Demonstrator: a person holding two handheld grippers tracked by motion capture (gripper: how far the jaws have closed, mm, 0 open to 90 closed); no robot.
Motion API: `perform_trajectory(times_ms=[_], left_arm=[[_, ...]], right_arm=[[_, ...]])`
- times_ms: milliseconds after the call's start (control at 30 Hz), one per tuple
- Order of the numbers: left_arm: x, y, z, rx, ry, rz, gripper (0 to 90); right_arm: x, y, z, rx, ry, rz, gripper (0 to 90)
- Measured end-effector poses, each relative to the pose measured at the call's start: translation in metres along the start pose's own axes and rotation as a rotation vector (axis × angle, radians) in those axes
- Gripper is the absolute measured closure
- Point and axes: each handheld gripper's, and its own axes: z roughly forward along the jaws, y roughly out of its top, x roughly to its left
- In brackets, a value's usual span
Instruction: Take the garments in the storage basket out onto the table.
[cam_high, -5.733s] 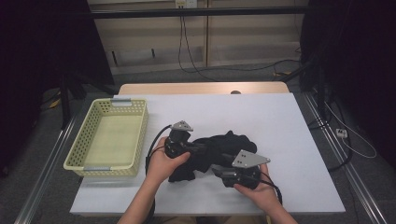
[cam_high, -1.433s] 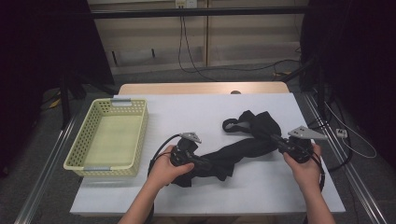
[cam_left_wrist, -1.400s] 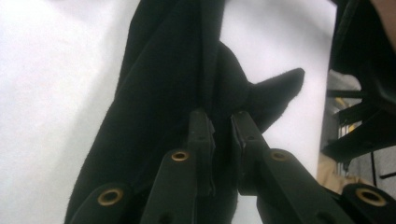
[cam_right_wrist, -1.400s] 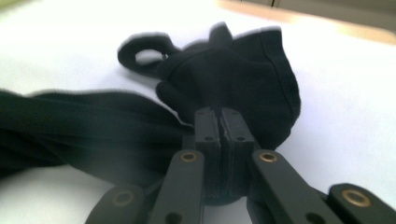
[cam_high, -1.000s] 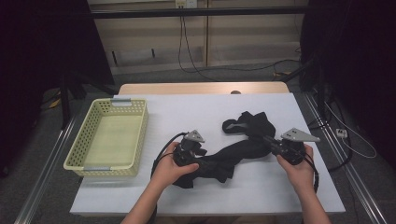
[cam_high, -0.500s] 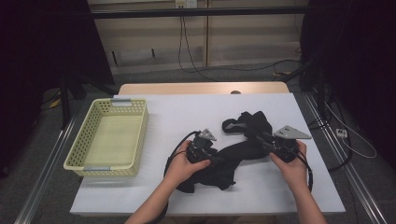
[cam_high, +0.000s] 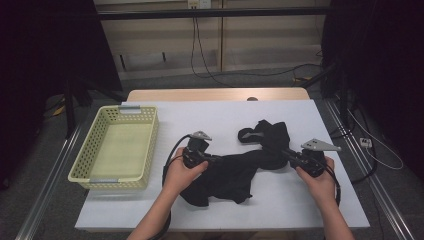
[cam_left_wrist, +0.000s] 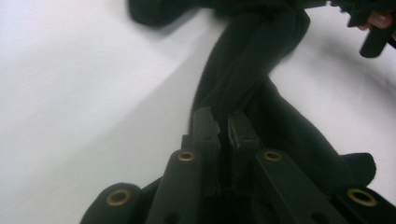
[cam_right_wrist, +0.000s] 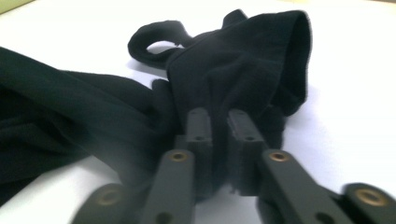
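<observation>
Two grippers have hold of one black garment that lies crumpled across the middle of the white tabletop, well apart from the empty yellow basket at the left. The left gripper bites the cloth near its bulkier, lower end; in the left gripper view its jaws have just been closing and now stand almost together with a fold of dark fabric pinched between them. The right gripper grips the narrower stretch that runs up towards a bunched part with a loop of cloth at the far side; in the right gripper view its jaws have likewise just been closing and are nearly shut on a thick gather of the fabric. Between the two grips the garment sags in twisted folds and rests on the tabletop.

The step in hand looks like taking a fresh pair of grips so that the garment can be straightened or folded. Both holds seem set, so the next move probably calls for drawing the hands apart, or lifting together, to pull the twist out of the middle. The bunched end beyond the right gripper may drag or stay rolled, so a slow, even pull with both grips kept firm would suit best.
</observation>
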Motion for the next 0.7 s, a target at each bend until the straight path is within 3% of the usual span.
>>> perform_trajectory(times_ms=[233,300,367,433,533,600,700], left_arm=[[0.022,-0.007,-0.024,-0.033,0.076,-0.090,86.0],[0.027,-0.010,-0.029,-0.041,0.081,-0.113,86.1],[0.030,-0.011,-0.033,-0.035,0.105,-0.124,86.2],[0.033,-0.013,-0.037,-0.043,0.111,-0.148,86.3],[0.034,-0.016,-0.037,-0.025,0.123,-0.152,86.3],[0.032,-0.018,-0.034,-0.002,0.121,-0.150,86.2],[0.031,-0.020,-0.028,0.019,0.110,-0.144,86.2]], right_arm=[[-0.026,-0.002,-0.023,-0.047,-0.101,0.073,85.5],[-0.031,-0.004,-0.026,-0.020,-0.136,0.065,85.7],[-0.035,-0.008,-0.026,-0.018,-0.129,0.089,85.6],[-0.035,-0.010,-0.025,-0.002,-0.133,0.090,85.6],[-0.035,-0.010,-0.023,0.016,-0.134,0.092,85.2],[-0.034,-0.011,-0.020,0.056,-0.103,0.099,82.4],[-0.031,-0.008,-0.020,0.014,-0.130,0.061,65.1]])
